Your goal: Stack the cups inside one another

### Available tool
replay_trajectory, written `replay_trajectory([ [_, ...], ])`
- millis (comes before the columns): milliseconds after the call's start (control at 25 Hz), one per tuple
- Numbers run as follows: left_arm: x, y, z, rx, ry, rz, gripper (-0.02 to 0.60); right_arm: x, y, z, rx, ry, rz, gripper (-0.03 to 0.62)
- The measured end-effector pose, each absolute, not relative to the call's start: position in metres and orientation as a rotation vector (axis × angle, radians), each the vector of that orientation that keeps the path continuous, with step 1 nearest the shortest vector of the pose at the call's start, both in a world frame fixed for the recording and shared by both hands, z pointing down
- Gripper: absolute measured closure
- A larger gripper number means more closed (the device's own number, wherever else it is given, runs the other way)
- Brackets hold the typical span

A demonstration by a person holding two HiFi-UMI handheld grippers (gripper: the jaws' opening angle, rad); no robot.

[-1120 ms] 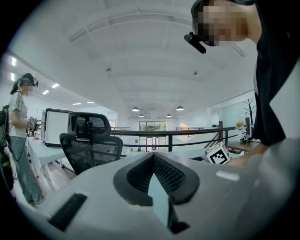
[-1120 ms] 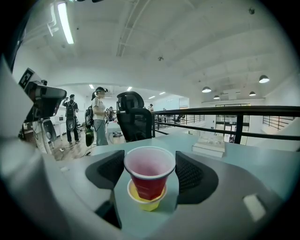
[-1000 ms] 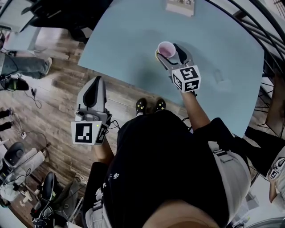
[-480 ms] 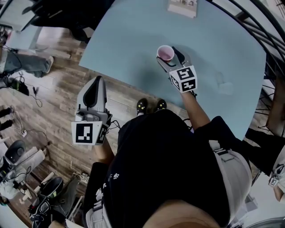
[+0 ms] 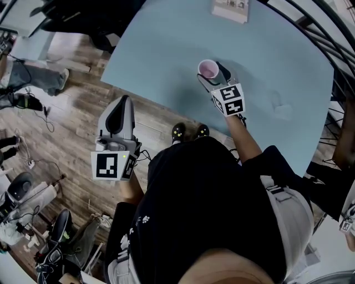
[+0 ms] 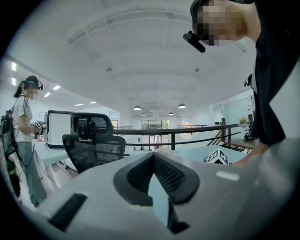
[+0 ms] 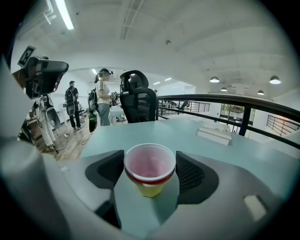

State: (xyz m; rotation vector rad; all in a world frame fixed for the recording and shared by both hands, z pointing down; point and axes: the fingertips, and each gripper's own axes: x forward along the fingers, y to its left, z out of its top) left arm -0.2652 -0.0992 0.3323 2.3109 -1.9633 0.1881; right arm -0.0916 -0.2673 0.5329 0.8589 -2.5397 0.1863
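A stack of cups (image 5: pixel 208 69), pink inside red inside yellow, stands upright on the light blue table (image 5: pixel 161 44). In the right gripper view the stack (image 7: pixel 149 169) sits between the two pads, its rim touching both. My right gripper (image 5: pixel 211 74) (image 7: pixel 150 180) is shut on it. My left gripper (image 5: pixel 123 101) (image 6: pixel 153 158) is shut and holds nothing. It hangs off the table's near-left edge, over the wooden floor.
A flat white box (image 5: pixel 230 8) (image 7: pixel 213 134) lies at the table's far edge. A black railing (image 7: pixel 225 99) runs behind the table. A black office chair (image 7: pixel 137 97) (image 6: pixel 93 140) stands beyond it. People (image 7: pixel 102 97) stand to the left, and cables and gear lie on the floor (image 5: pixel 33 166).
The right gripper and the cup stack have shifted slightly towards me on the table. The yellow cup's side, seen a second ago, no longer shows from above. The left gripper has not moved.
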Motion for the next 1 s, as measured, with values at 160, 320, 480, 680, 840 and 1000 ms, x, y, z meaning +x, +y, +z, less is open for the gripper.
replay_trajectory([
  [160,-0.265,-0.097,0.336,2.306,-1.955,0.202,0.594,-0.090,-0.266,0.536,0.860,-2.534,0.187,0.232],
  [320,-0.267,-0.098,0.335,2.306,-1.956,0.193,0.594,-0.092,-0.265,0.533,0.867,-2.548,0.205,0.226],
  [480,-0.269,-0.099,0.337,2.311,-1.946,0.199,0.594,-0.092,-0.265,0.522,0.893,-2.581,0.208,0.224],
  [680,-0.265,-0.103,0.336,2.340,-1.912,0.181,0.594,-0.089,-0.263,0.487,0.966,-2.691,0.195,0.269],
  [840,-0.254,-0.109,0.336,2.405,-1.856,0.223,0.594,-0.078,-0.260,0.461,1.063,-2.764,0.185,0.363],
  [1000,-0.244,-0.113,0.339,2.431,-1.813,0.216,0.594,-0.064,-0.255,0.442,1.134,-2.812,0.158,0.428],
])
